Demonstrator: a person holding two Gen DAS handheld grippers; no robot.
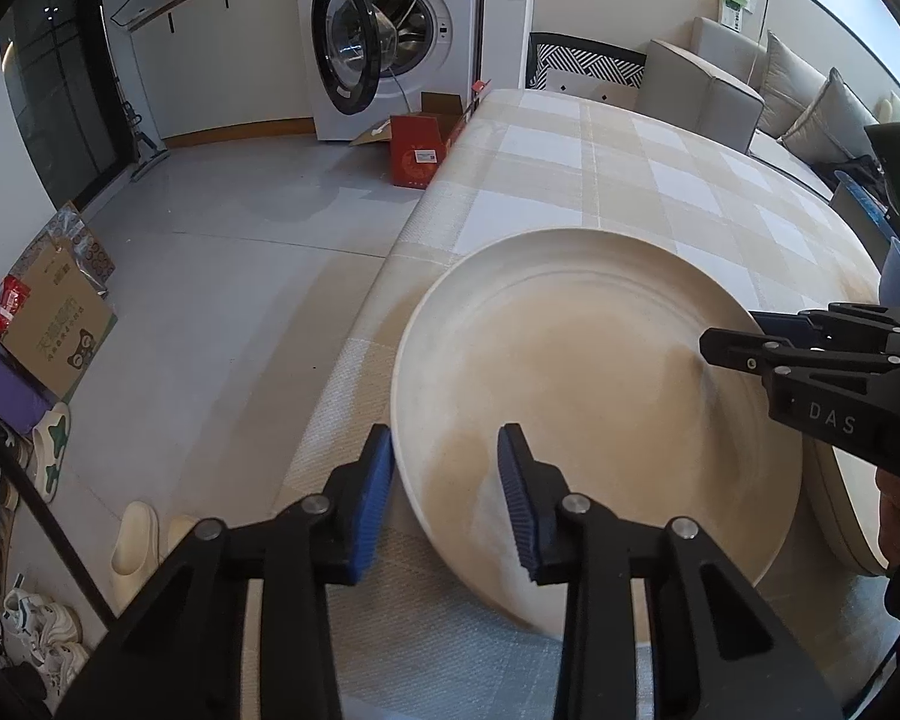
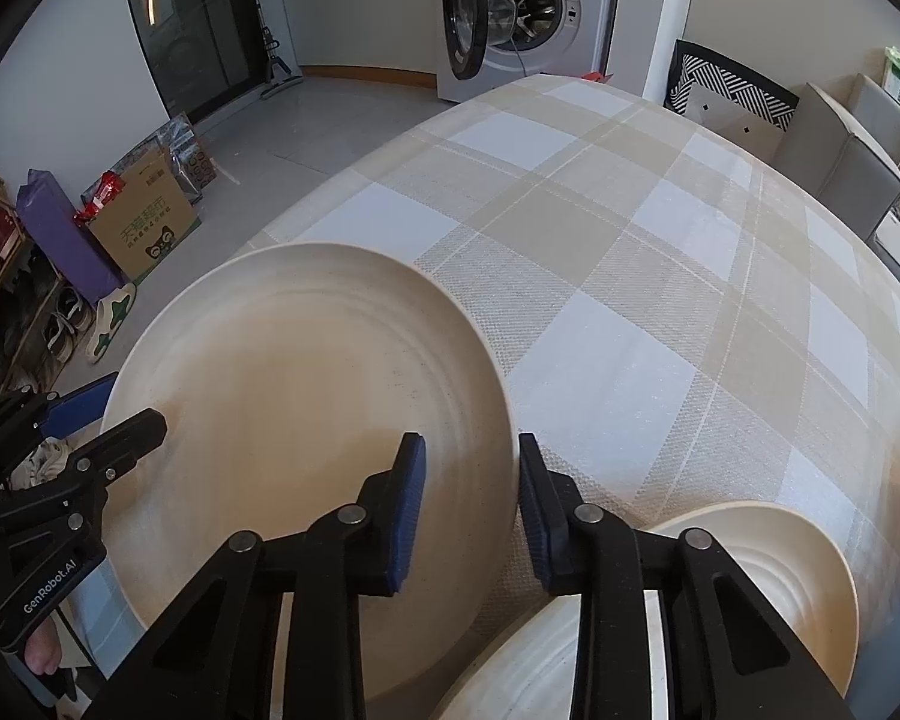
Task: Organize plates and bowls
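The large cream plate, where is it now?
The large cream plate lies on the checked tablecloth near the table's left edge, its rim between the jaws of the left gripper and the right gripper.

We see a cream plate (image 1: pixel 576 372) between blue gripper pads (image 1: pixel 371 504), on a beige-and-white checked tablecloth (image 2: pixel 660 276) ahead.

The near edge of the large plate (image 1: pixel 576 372) is hidden behind the left gripper (image 1: pixel 444 498) fingers. Whether the pads actually press its rim cannot be determined in either view. The right gripper (image 2: pixel 471 504) covers much of a second plate (image 2: pixel 510 678), cut off by the bottom edge. The bowl (image 2: pixel 774 570) beside it is partly hidden. The carton (image 2: pixel 144 234) lettering is too small to read.
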